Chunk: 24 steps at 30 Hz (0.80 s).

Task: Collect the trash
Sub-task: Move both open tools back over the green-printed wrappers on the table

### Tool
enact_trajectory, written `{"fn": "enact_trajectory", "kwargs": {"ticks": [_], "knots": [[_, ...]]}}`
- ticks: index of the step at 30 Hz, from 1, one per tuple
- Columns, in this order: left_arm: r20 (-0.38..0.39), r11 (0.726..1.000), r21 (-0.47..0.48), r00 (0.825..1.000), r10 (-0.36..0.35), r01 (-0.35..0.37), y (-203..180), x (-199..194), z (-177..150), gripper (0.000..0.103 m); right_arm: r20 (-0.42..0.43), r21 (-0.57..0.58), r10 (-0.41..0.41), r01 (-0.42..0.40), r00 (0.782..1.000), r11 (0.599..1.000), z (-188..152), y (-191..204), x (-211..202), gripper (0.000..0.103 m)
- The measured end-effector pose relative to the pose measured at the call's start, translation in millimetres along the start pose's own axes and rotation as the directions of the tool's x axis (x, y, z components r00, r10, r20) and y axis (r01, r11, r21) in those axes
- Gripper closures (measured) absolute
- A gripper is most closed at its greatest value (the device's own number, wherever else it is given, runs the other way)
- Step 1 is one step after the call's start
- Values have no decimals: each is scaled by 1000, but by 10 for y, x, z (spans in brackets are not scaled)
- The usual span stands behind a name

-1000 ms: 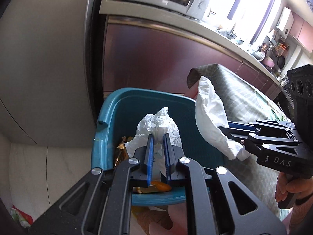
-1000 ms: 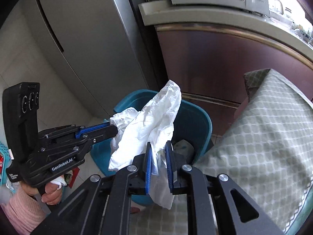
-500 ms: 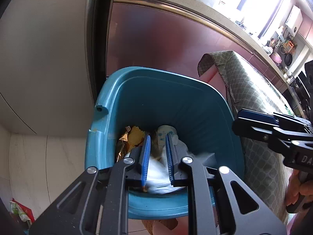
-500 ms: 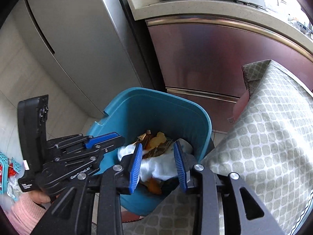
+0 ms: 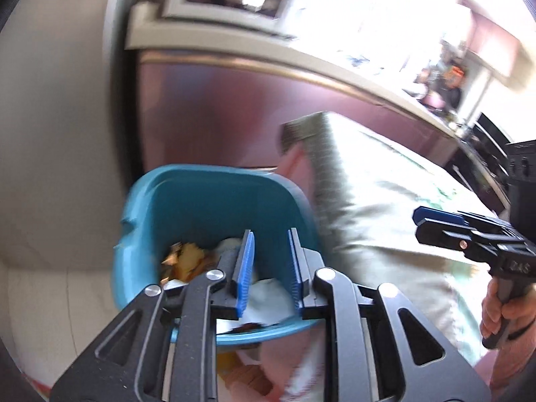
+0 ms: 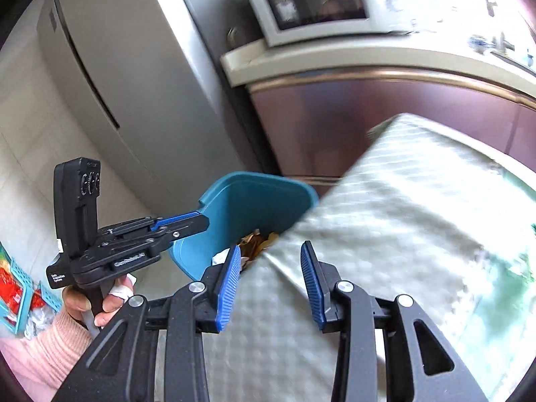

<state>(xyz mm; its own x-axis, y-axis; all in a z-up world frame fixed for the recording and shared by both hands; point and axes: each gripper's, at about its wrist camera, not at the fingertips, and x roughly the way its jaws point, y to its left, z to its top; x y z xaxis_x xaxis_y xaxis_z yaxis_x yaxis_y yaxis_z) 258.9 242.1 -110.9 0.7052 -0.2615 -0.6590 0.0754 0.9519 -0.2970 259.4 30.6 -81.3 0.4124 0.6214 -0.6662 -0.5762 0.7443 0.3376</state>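
This is a home kitchen. A microwave (image 6: 321, 3) sits on a pale bench (image 6: 368, 57) above glossy maroon cabinet fronts (image 6: 385, 124), with a tall silver fridge (image 6: 127, 77) beside them. A teal bin (image 5: 214, 207) stands on the tiled floor (image 6: 20, 140) beside a table under a patterned cloth (image 6: 418, 221).

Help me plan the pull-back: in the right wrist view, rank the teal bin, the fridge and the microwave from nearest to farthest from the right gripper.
From the right gripper:
1. Teal bin, just ahead, left of the table.
2. Fridge, behind it, left.
3. Microwave, up on the counter.
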Motion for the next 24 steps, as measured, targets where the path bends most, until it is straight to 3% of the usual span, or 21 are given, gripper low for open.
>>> {"fn": "enact_trajectory", "kwargs": {"ticks": [5,12,19,24], "knots": [[-2,988,110,995,-105,104,-684,67,133,75,91,80,-85,77,992,994,-154,-425,-575,65],[-89,954,205,975,-206,220,-1609,465,288,71,128,234,-273,238,954,943,-370,-1294,-1121,63],[-174,944,241,967,-188,227,-2240,875,318,67,95,333,-398,347,913,877,-454,-2086,-1253,53],[-217,953,192,957,-193,236,-2343,1168,388,64,61,395,-419,364,906,844,-490,-2522,-1248,44]]}}
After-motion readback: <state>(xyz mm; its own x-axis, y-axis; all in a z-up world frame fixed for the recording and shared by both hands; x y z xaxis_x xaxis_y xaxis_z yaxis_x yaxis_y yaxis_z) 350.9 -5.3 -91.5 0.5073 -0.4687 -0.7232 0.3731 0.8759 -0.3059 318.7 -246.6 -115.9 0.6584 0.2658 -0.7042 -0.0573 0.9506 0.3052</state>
